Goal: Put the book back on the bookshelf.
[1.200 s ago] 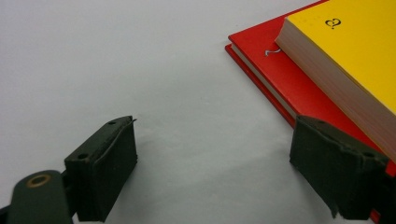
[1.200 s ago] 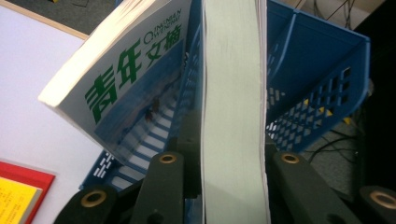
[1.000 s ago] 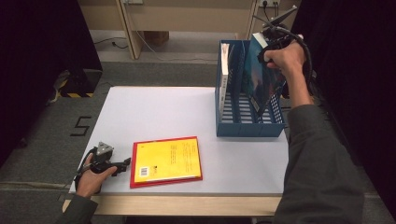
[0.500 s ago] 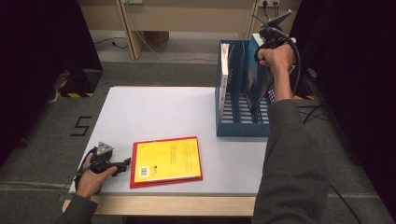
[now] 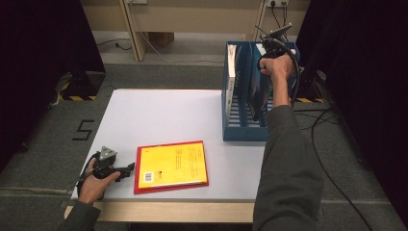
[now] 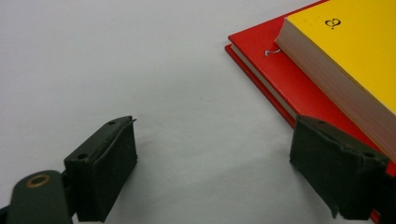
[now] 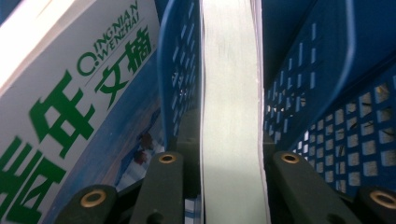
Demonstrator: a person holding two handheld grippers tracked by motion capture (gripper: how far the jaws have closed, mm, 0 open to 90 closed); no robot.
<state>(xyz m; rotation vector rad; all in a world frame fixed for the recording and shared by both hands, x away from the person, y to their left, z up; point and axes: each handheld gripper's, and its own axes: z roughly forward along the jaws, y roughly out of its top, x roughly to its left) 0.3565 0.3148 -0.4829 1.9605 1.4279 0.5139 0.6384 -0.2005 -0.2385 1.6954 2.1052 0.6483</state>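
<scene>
A blue file rack (image 5: 239, 131) stands at the table's right side. My right gripper (image 5: 268, 48) is above it, shut on the top of a dark-covered book (image 5: 257, 96) that stands upright in a slot. In the right gripper view the jaws (image 7: 231, 179) clamp the book's pale page edge (image 7: 231, 93) between blue slotted walls (image 7: 180, 70). A magazine with green characters (image 7: 70, 116) fills the neighbouring slot, its white spine (image 5: 231, 72) facing up. A yellow book on a red one (image 5: 172, 166) lies flat near the front edge. My left gripper (image 5: 129, 169) rests open on the table, just left of that stack.
The white table (image 5: 163, 115) has bare room across its middle and back left. In the left gripper view, the red book's corner (image 6: 280, 79) and the yellow book (image 6: 355, 51) lie beside the right pad (image 6: 336, 172). Cables trail over the floor at the right.
The right hand has shifted left and down, bringing the dark book from a tilt above the rack to upright in its slot. The left gripper has stayed still.
</scene>
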